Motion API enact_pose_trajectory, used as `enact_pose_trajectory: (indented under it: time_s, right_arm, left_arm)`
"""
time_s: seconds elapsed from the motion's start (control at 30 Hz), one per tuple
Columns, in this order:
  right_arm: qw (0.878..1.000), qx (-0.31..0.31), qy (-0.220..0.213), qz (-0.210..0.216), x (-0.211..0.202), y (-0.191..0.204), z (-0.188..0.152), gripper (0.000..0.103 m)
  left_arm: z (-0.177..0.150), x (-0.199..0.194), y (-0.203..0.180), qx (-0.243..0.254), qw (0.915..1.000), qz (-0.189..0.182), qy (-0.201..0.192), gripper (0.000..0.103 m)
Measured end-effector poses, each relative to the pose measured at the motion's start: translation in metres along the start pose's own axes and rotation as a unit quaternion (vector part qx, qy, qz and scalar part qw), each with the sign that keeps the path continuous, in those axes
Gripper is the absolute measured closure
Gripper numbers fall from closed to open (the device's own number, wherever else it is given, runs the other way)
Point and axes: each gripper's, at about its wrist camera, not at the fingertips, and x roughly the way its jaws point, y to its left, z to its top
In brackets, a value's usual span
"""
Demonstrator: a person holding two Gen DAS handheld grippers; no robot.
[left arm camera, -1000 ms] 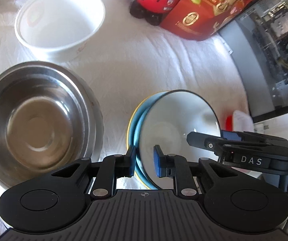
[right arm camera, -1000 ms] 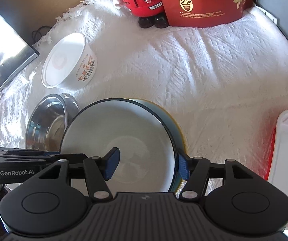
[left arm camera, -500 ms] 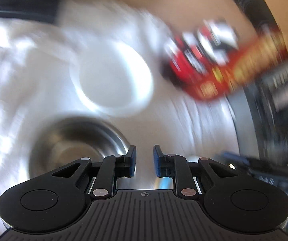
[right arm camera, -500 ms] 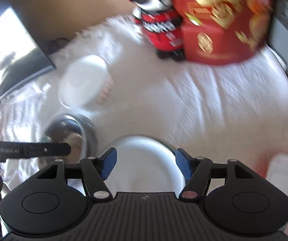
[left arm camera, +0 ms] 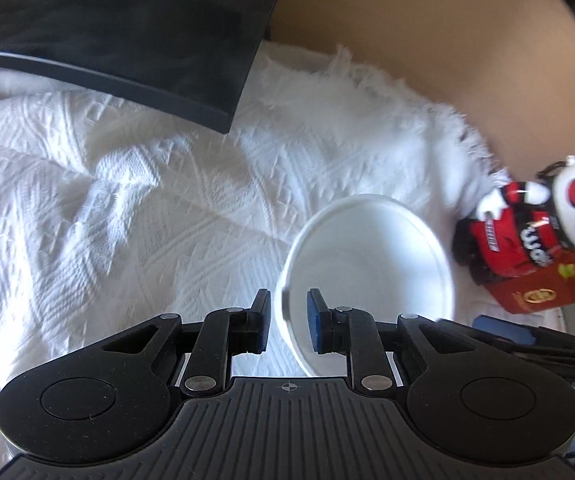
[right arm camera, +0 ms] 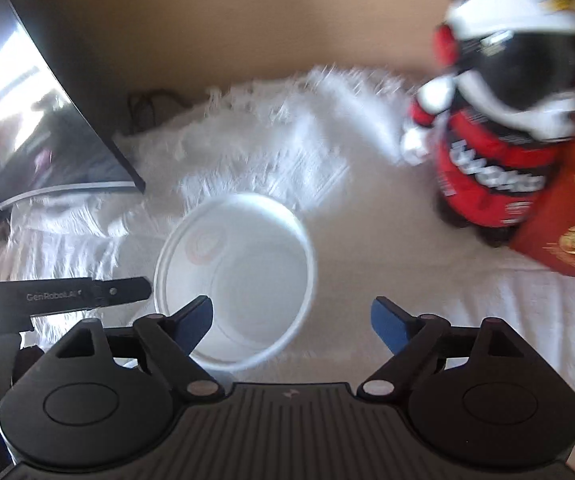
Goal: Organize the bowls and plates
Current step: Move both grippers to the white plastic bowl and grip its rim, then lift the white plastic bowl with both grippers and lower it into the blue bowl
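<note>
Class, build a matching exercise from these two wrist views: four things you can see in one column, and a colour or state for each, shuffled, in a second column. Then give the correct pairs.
Column one:
1. round white paper bowl
2. left gripper
3. right gripper
4. panda-shaped plastic bottle

Column two:
A. fingers spread wide, nothing between them
B. red label, black and white head
C. fingers narrow, astride the bowl's rim
D. upright on the white cloth, empty

Pairs: 1-D, 2-C, 3-A, 4-B

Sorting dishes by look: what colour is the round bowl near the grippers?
White bowl, clearest in the right wrist view.
</note>
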Motion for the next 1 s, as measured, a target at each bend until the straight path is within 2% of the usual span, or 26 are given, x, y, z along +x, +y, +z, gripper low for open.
enact_pose_trajectory:
  time_s: [0.13, 0.27, 0.33, 0.37, 0.4, 0.43, 0.63, 0.77, 0.9, 1.0]
  right_arm:
    - [0.999, 0.022, 0.024, -0.009, 0.041, -0.004, 0.009, 0.016]
    - [0.997, 0.04, 0.061, 0.001, 0.075, -0.009, 0.005, 0.018]
    - [0.996, 0.047, 0.072, 0.009, 0.082, -0.01, 0.002, 0.033]
    - [0.996, 0.049, 0.076, 0.018, 0.082, -0.01, 0.0, 0.048]
    - [0.996, 0.048, 0.072, 0.02, 0.078, -0.009, -0.001, 0.049]
    - [0.997, 0.046, 0.064, 0.02, 0.071, -0.008, -0.001, 0.049]
    - [0.999, 0.046, -0.004, 0.017, -0.003, -0.009, -0.008, 0.049]
    - [0.996, 0.07, -0.049, 0.008, -0.059, -0.02, -0.025, 0.047]
    - [0.991, 0.098, -0.093, -0.011, -0.111, -0.033, -0.055, 0.047]
    - [0.987, 0.117, -0.106, -0.026, -0.141, -0.042, -0.082, 0.046]
  left_arm:
    - [0.005, 0.024, 0.002, -0.004, 0.9998, 0.011, 0.016, 0.082]
    - [0.005, 0.045, 0.002, -0.013, 0.9989, -0.002, 0.045, 0.082]
    - [0.003, 0.045, -0.003, -0.009, 0.9991, -0.001, 0.042, 0.081]
    - [0.002, 0.04, -0.008, -0.001, 0.9994, 0.002, 0.034, 0.082]
    - [0.001, 0.032, -0.013, 0.006, 0.9997, -0.002, 0.025, 0.082]
    - [0.001, 0.023, -0.019, 0.01, 0.9998, -0.008, 0.016, 0.079]
    - [-0.003, -0.037, -0.058, 0.047, 0.9958, -0.065, -0.044, 0.079]
    - [-0.012, -0.053, -0.083, 0.075, 0.9909, -0.11, -0.021, 0.079]
    - [-0.039, -0.07, -0.109, 0.126, 0.9816, -0.142, -0.012, 0.079]
    - [-0.061, -0.08, -0.124, 0.161, 0.9734, -0.163, 0.0, 0.078]
